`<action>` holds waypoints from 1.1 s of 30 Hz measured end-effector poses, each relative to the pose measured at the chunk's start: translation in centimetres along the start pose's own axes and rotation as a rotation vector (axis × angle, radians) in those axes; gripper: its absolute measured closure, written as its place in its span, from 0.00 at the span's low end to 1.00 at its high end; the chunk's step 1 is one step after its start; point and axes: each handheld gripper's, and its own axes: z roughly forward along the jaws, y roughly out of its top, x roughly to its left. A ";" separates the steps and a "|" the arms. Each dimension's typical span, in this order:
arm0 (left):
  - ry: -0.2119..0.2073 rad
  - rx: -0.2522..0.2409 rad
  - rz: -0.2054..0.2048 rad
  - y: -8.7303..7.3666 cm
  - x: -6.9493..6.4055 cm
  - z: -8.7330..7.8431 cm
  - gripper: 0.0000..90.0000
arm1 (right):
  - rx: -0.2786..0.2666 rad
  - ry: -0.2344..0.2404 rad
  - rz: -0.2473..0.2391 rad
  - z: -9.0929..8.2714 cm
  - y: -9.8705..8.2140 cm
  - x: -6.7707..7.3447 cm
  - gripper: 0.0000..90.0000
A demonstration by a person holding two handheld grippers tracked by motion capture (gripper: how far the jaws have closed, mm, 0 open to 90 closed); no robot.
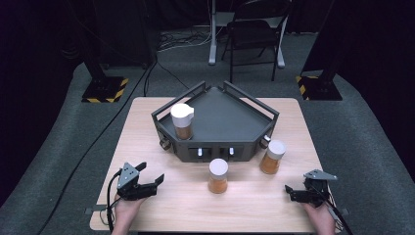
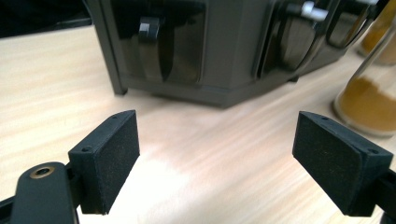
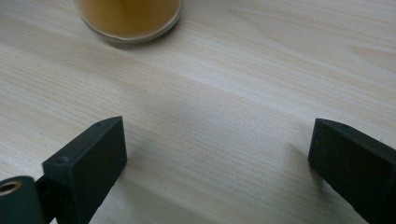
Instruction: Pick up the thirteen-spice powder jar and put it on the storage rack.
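Grey carpet surrounds a pale wooden table [image 1: 161,215] that we see from above; dark curtains close off the upper corners of the frame.

Nearest us, at the bottom left of the high view, we find the left gripper [image 1: 152,175], held in a hand [image 1: 126,210], its jaws spread wide and aimed toward the upper right with nothing between them; in the left gripper view its two black pads [image 2: 109,156] stand well apart over bare wood. At the bottom right sits the right gripper [image 1: 288,192], held in the other hand [image 1: 320,218], jaws likewise parted and empty, aimed toward the left of the frame; the right gripper view shows its pads [image 3: 88,163] wide apart above the wood grain.

Farther in, at lower centre, a jar [image 1: 218,176] with a white lid and orange-brown contents stands upright, its long axis vertical; a second jar [image 1: 272,156] of the same kind stands upright to its right, just beside the front right corner of the rack. We see the base of a jar at the top of the right gripper view, but cannot tell which one.

Beyond them, at mid-frame, rests a dark grey angular rack [image 1: 222,120] with railings, its flat front facing us; a third jar [image 1: 182,121] stands upright on its left part.

Farthest off, at top centre, a black folding chair [image 1: 254,29] stands on the carpet; stands with yellow-black striped bases [image 1: 105,90] flank the table.
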 end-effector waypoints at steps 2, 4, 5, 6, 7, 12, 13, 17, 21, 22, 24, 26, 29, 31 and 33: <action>0.007 0.015 -0.003 -0.4 0.1 0.0 0.16 | 0.000 0.000 0.000 0.0 0.0 0.0 0.04; 0.003 0.021 -0.011 -0.7 0.3 -0.1 0.16 | 0.000 0.000 0.000 0.0 0.0 0.0 0.04; 0.008 0.028 -0.009 -0.8 0.2 -0.1 0.16 | 0.000 0.000 0.000 0.0 0.0 0.0 0.04; 0.009 0.037 -0.006 -0.8 0.3 -0.1 0.16 | 0.000 0.000 0.000 0.0 0.0 0.0 0.04; 0.009 0.043 -0.004 -0.8 0.3 -0.1 0.16 | 0.000 0.000 0.000 0.0 0.0 0.0 0.04; 0.052 0.067 0.022 -1.1 -0.4 -0.2 0.16 | 0.001 0.000 0.001 0.0 0.0 0.0 0.04; 0.045 0.066 0.007 -1.3 -0.2 -0.2 0.16 | 0.001 -0.001 0.003 0.0 0.0 0.0 0.04; 0.052 0.101 -0.005 -1.5 -0.2 -0.3 0.16 | 0.002 -0.003 0.003 0.0 0.0 0.1 0.04; 0.063 0.135 0.006 -1.2 -0.1 -0.3 0.16 | 0.002 -0.002 0.004 0.0 0.0 0.1 0.04; 0.062 0.146 0.000 -1.0 -0.1 -0.2 0.16 | 0.002 -0.002 0.003 0.0 0.0 0.1 0.04; 0.066 0.165 0.000 -0.8 -0.1 -0.1 0.16 | 0.002 -0.002 0.003 0.0 0.0 0.1 0.04; 0.054 0.192 -0.010 -0.4 0.1 0.0 0.16 | 0.002 -0.002 0.003 0.0 0.0 0.1 0.04; 0.060 0.221 -0.001 0.0 -0.1 0.3 0.16 | 0.002 -0.002 0.002 0.0 0.0 0.1 0.04; 0.066 0.244 0.001 0.3 -0.1 0.5 0.16 | 0.001 -0.002 0.003 0.0 0.0 0.1 0.04; 0.067 0.270 0.001 0.7 -0.1 0.7 0.16 | 0.002 -0.002 0.002 0.0 0.0 0.1 0.04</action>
